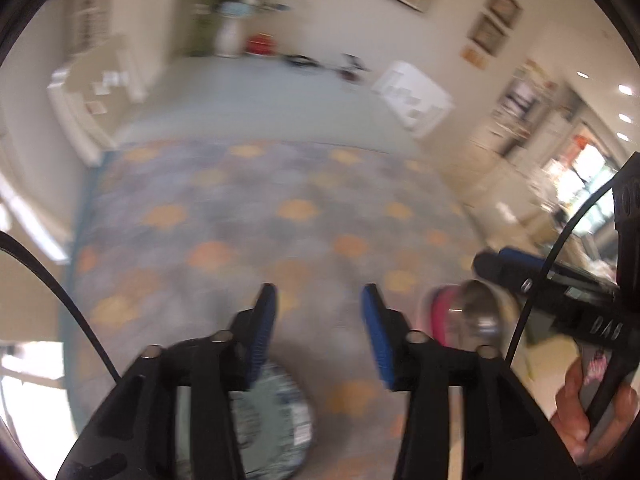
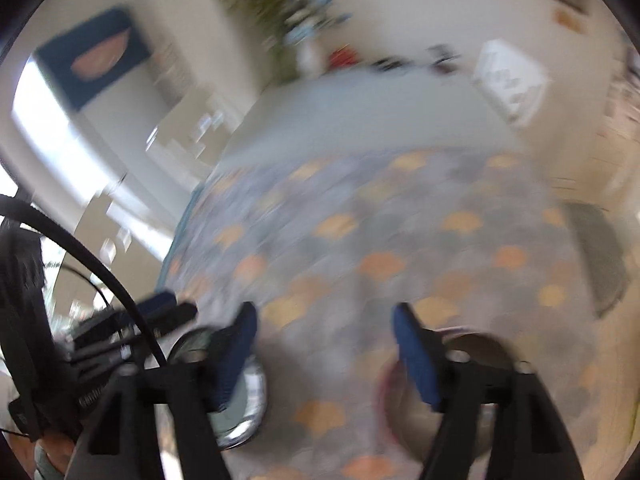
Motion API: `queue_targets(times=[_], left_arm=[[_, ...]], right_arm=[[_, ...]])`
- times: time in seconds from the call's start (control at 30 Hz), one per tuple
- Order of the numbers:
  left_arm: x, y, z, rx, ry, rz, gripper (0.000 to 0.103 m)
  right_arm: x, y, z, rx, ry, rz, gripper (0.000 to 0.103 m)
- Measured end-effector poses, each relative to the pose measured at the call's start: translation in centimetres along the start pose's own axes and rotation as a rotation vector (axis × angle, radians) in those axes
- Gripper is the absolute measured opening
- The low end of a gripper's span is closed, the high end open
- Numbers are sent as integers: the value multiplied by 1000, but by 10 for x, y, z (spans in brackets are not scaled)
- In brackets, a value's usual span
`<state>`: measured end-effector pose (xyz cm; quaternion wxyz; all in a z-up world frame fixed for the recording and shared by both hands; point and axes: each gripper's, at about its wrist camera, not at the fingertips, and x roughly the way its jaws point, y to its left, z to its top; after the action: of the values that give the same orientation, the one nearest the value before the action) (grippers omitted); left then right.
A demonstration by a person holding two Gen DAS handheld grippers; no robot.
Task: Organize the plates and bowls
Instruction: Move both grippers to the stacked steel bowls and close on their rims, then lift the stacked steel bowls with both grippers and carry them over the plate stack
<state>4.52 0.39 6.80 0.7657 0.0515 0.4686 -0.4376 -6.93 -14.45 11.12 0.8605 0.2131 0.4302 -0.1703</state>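
Both views are motion-blurred. My left gripper (image 1: 319,300) is open and empty above a patterned tablecloth (image 1: 280,220). A grey-blue patterned plate (image 1: 276,420) lies under its left finger. A pink-rimmed metal bowl (image 1: 464,316) sits to its right, near my other gripper's body (image 1: 568,300). My right gripper (image 2: 325,320) is open and empty. A shiny plate (image 2: 244,400) lies under its left finger, and the pink-rimmed bowl (image 2: 404,408) lies under its right finger. The left gripper's body (image 2: 132,328) shows at the left.
A dark grey mat or plate (image 2: 600,256) lies at the table's right side. Beyond the table are a pale floor, white shelves (image 1: 412,92), a plant (image 1: 228,4) and framed pictures on the wall.
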Motion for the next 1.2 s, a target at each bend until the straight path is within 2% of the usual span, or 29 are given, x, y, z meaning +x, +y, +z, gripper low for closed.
queue_targets(times=[0.03,0.13,0.3,0.47,0.57,0.67,0.77,0.87,1.13,1.2], left_arm=[[5,-7,1,6,10,-20,62],[31,-41,4,41,63,-111,64],[75,-65,-4,-46,199,-235,63],[104,-63,-24,-228,257,-212,63],[116,-59,-37,-296,287,-192,63],[125,-56,-48,-363,285,-183,62],[130,-55,-57,-408,275,-171,61],[134,-56,-64,-438,276,-166,56],[135,-56,-71,-467,260,-154,39],[137,-58,-70,-463,258,-150,32]], right_arm=[[-11,-16,0,26,-23,-26,73],[-30,-59,-3,93,-20,-83,77],[-30,-119,-19,182,63,-63,77],[-3,-158,-39,230,191,41,77],[21,-169,-52,239,266,104,77],[42,-176,-58,247,314,161,77],[58,-180,-61,252,338,201,77],[69,-183,-62,253,356,231,77],[85,-182,-69,234,380,270,77],[88,-183,-70,238,380,273,72]])
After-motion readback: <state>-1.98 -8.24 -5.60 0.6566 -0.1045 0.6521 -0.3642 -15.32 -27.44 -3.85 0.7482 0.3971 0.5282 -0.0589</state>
